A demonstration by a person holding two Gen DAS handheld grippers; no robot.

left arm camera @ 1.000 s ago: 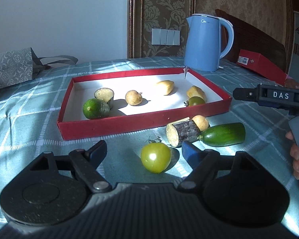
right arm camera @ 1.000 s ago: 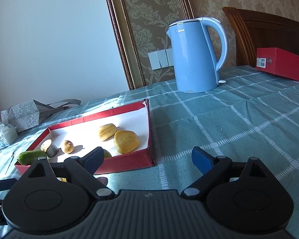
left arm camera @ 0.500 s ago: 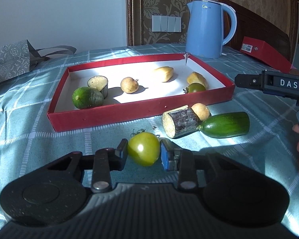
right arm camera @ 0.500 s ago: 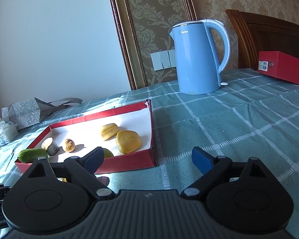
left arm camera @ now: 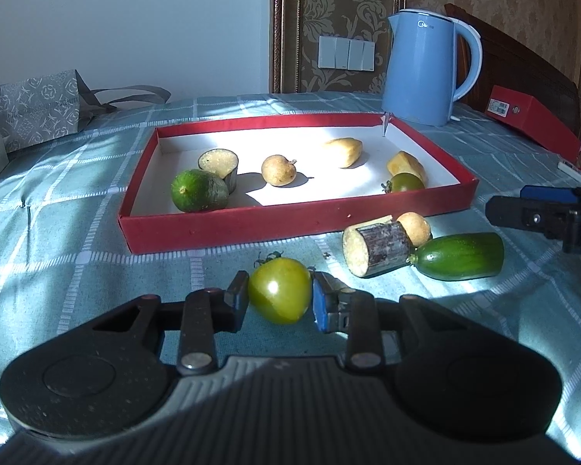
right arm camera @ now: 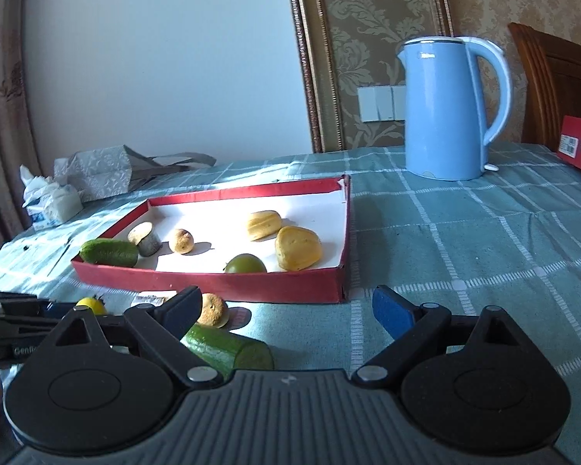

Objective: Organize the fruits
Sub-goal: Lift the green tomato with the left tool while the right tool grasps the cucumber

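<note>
My left gripper [left arm camera: 279,303] is shut on a green tomato [left arm camera: 279,290] that rests on the checked cloth just in front of the red tray [left arm camera: 251,228]. To its right lie a cut cane piece [left arm camera: 375,248], a small brown fruit [left arm camera: 416,226] and a cucumber piece [left arm camera: 461,255]. The tray holds several fruits, among them another green tomato [left arm camera: 406,183] and a cucumber piece [left arm camera: 197,195]. My right gripper [right arm camera: 286,306] stands open with nothing between its fingers, above the loose cucumber piece [right arm camera: 228,348]. It shows at the right edge of the left wrist view.
A blue kettle [left arm camera: 426,69] stands behind the tray's far right corner. A red box [left arm camera: 530,120] lies at the far right before a wooden chair back. A grey patterned bag [left arm camera: 35,104] and a tissue pack [right arm camera: 54,205] sit at the far left.
My left gripper has closed from wide open onto the green tomato and stays shut on it. The right gripper's view has turned left, bringing the loose cucumber piece and brown fruit into sight.
</note>
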